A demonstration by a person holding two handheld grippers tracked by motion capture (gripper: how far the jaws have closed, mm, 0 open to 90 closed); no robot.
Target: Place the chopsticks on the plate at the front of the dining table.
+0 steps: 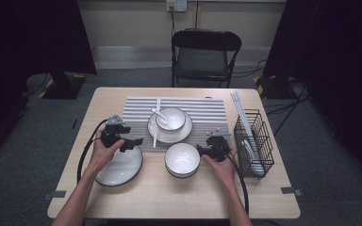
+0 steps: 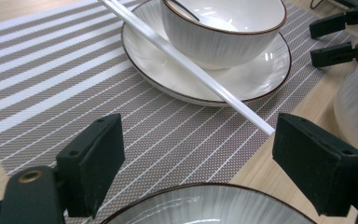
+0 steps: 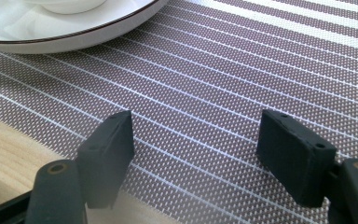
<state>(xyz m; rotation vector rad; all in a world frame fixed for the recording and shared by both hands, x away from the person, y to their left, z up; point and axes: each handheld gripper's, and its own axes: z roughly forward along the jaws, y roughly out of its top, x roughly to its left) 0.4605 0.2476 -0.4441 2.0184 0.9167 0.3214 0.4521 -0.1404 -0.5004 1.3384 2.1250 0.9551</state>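
Observation:
My left gripper [image 1: 135,142] hovers open over the far rim of a white dark-rimmed plate [image 1: 119,165] at the table's front left, with nothing between its jaws. In the left gripper view the plate [image 2: 205,207] lies just below the open gripper [image 2: 200,158]. Beyond it a white chopstick [image 2: 186,65] leans on a saucer [image 2: 261,77] that holds a bowl [image 2: 223,28]. My right gripper [image 1: 201,149] is open beside an empty bowl [image 1: 182,159]. In the right gripper view it [image 3: 196,149] stands over the striped placemat [image 3: 261,70].
A spoon [image 1: 160,114] rests in the bowl [image 1: 172,117] on the saucer [image 1: 184,129]. A black wire rack [image 1: 253,141] with plates and long white sticks stands at the right. A folding chair [image 1: 205,56] is behind the table [image 1: 169,193].

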